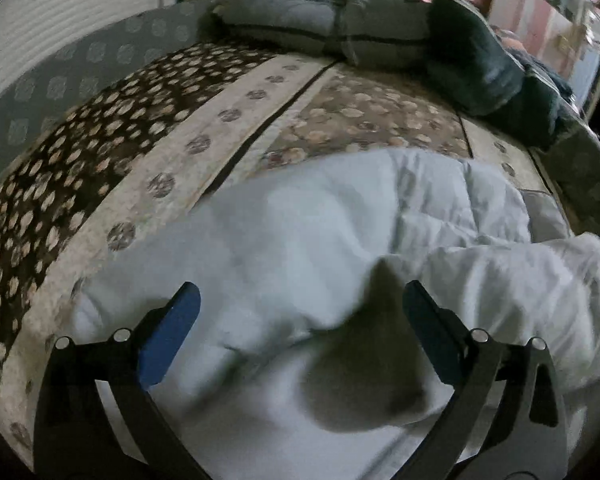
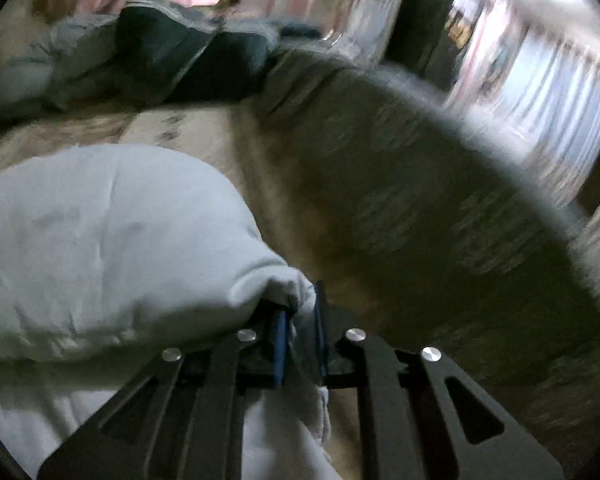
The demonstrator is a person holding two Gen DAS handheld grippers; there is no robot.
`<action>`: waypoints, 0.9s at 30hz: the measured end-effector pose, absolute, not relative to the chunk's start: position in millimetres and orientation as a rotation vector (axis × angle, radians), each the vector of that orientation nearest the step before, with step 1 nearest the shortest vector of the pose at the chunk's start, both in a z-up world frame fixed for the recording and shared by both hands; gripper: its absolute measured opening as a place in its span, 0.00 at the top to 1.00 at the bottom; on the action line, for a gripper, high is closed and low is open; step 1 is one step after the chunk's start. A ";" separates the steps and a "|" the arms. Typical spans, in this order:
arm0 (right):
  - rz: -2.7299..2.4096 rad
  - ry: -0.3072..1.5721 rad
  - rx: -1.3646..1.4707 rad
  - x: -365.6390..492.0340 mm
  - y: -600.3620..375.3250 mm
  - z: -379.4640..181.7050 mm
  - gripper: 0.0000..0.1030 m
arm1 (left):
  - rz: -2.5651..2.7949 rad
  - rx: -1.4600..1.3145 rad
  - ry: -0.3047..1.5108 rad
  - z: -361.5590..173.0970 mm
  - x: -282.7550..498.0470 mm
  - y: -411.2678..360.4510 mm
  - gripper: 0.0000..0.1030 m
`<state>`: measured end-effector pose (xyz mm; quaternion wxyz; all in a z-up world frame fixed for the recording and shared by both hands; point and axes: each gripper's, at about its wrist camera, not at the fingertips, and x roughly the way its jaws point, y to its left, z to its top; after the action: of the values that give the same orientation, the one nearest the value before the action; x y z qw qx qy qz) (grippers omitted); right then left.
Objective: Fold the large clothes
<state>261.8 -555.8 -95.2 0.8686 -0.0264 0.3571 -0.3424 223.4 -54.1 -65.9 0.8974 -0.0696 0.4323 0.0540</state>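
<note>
Blue pads face each other across a wide gap on the left gripper, its jaws spread with nothing between them; it hangs over the white garment, whose cloth lies under and ahead of the fingers with a shadowed hollow in a fold between them. Only the right wrist view shows the grasp: the right gripper has its jaws drawn close on a bunched edge of that garment, the fabric swelling out to the left of the fingers and trailing down below them. That view is smeared by motion, so the dark bulk to the right of the gripper cannot be made out. The left wrist view alone shows the surface clearly: a patterned bedspread with brown dotted bands and pale strips, on which the garment lies, spread across the near part. At the far edge rests a grey cushion, and beside it to the right a dark folded cloth, well apart from the garment. Both far items appear, blurred, in the right wrist view too.
</note>
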 end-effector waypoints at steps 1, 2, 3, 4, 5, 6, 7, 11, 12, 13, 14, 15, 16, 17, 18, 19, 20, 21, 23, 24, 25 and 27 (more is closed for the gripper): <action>-0.737 0.767 -0.046 260.6 -564.4 -100.2 0.85 | 0.106 -0.134 0.894 -65.2 223.7 -56.9 0.03; -0.746 0.799 -0.047 262.4 -570.1 -108.8 0.82 | 0.099 -0.114 0.895 -64.6 224.8 -59.2 0.03; -0.745 0.843 -0.045 264.9 -577.5 -120.2 0.71 | 0.096 -0.101 0.899 -65.8 227.8 -61.9 0.03; -0.752 0.889 -0.046 266.6 -583.4 -131.1 0.46 | 0.099 -0.083 0.902 -66.2 229.2 -60.7 0.03; -0.781 0.940 -0.067 269.1 -586.9 -140.4 0.32 | 0.103 -0.073 0.906 -66.8 231.7 -59.7 0.03; -0.790 0.986 -0.085 270.5 -590.4 -146.6 0.20 | 0.108 -0.057 0.920 -68.6 233.6 -54.9 0.03; -0.774 0.991 -0.079 268.4 -592.2 -146.3 0.19 | 0.116 -0.042 0.934 -70.7 234.8 -49.2 0.03; -0.754 0.973 -0.030 261.5 -594.9 -125.9 0.14 | 0.182 0.021 0.969 -78.6 230.2 -14.9 0.03; -0.741 0.963 -0.011 259.4 -592.7 -119.4 0.13 | 0.196 0.023 0.973 -80.0 225.5 -4.0 0.03; -0.731 0.955 0.001 255.7 -589.3 -115.0 0.13 | 0.207 0.020 0.977 -79.6 223.4 2.8 0.03; -0.724 0.951 0.010 252.8 -586.0 -110.1 0.13 | 0.222 0.011 0.982 -78.9 221.5 9.2 0.03; -0.718 0.946 0.022 248.5 -582.5 -105.0 0.13 | 0.238 -0.012 0.985 -77.0 215.9 18.7 0.03; -0.706 0.938 0.035 242.8 -575.7 -99.9 0.13 | 0.239 -0.030 0.986 -74.5 212.9 23.8 0.03; -0.696 0.932 0.047 244.3 -574.6 -94.6 0.13 | 0.237 -0.042 0.988 -72.7 208.7 28.6 0.03; -0.679 0.916 0.066 235.6 -570.1 -87.3 0.12 | 0.237 -0.032 0.986 -69.8 201.5 32.0 0.03; -0.667 0.905 0.077 227.7 -564.9 -80.2 0.10 | 0.235 -0.016 0.983 -68.4 196.8 33.4 0.03; -0.658 0.896 0.082 223.4 -560.9 -76.9 0.10 | 0.231 0.020 0.984 -67.1 189.5 34.7 0.03; -0.635 0.888 0.083 214.5 -555.5 -70.1 0.10 | 0.227 0.045 0.988 -67.8 185.7 36.2 0.03; -0.601 0.877 0.080 206.7 -550.3 -61.9 0.09 | 0.218 0.093 1.012 -70.0 171.2 46.2 0.03; -0.579 0.865 0.080 195.1 -547.2 -51.9 0.09 | 0.209 0.098 1.039 -72.2 165.8 51.4 0.03; -0.557 0.851 0.095 184.4 -546.4 -44.3 0.07 | 0.191 0.092 1.079 -75.9 158.5 59.3 0.03; -0.535 0.825 0.136 167.3 -548.6 -32.3 0.06 | 0.169 0.068 1.129 -78.2 141.3 77.0 0.03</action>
<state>167.3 -548.6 -32.3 0.8794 0.0651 0.3958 -0.2567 141.3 77.0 -78.2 0.8410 0.0321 0.5341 0.0799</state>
